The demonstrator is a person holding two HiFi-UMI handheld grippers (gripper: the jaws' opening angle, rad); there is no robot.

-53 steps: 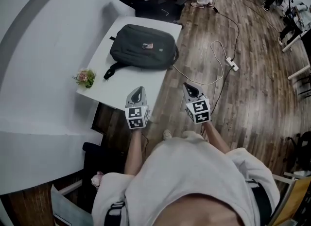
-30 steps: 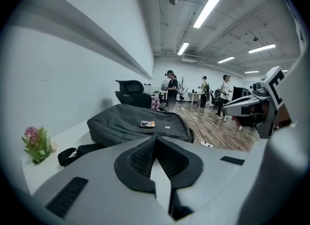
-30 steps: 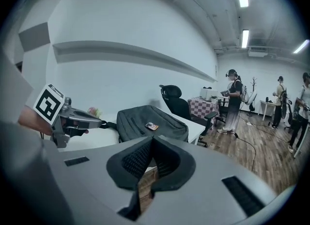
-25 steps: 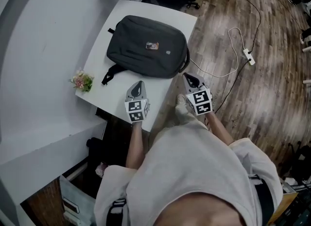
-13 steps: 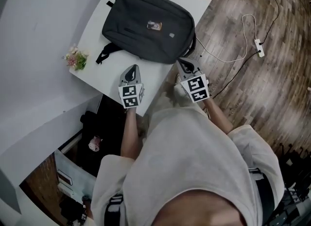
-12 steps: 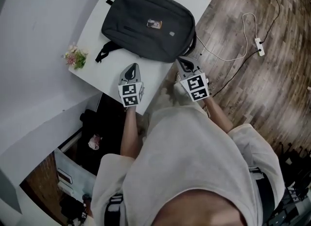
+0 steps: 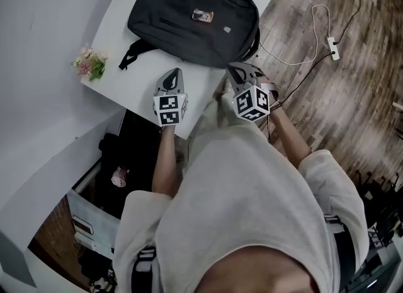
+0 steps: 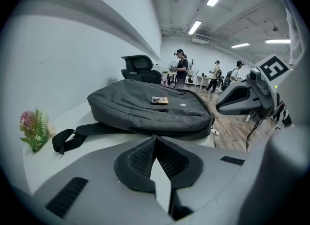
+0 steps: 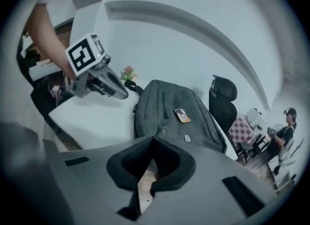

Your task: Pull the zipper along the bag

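Observation:
A dark grey bag [image 7: 192,17] lies flat on the white table [image 7: 135,80], with a small picture patch [image 7: 202,15] on top and a black strap [image 7: 129,62] trailing at its left. A short zipper line [image 8: 145,104] runs across its upper face. My left gripper [image 7: 171,76] hovers shut over the table, just short of the bag's near edge [image 8: 155,132]. My right gripper [image 7: 236,68] is shut and empty near the bag's right corner, by the table edge. Each gripper view shows the bag [image 9: 169,117] ahead and the other gripper [image 9: 104,86] beside it.
A small bunch of flowers [image 7: 88,63] stands at the table's left edge. On the wooden floor at right lie a white cable and a power strip [image 7: 332,47]. A black office chair [image 8: 140,69] stands behind the table, and people stand far back in the room.
Both grippers have sunk and moved closer to the bag's near edge. The right gripper has rolled, so another face of its marker cube shows. The bag sits higher in the head view.

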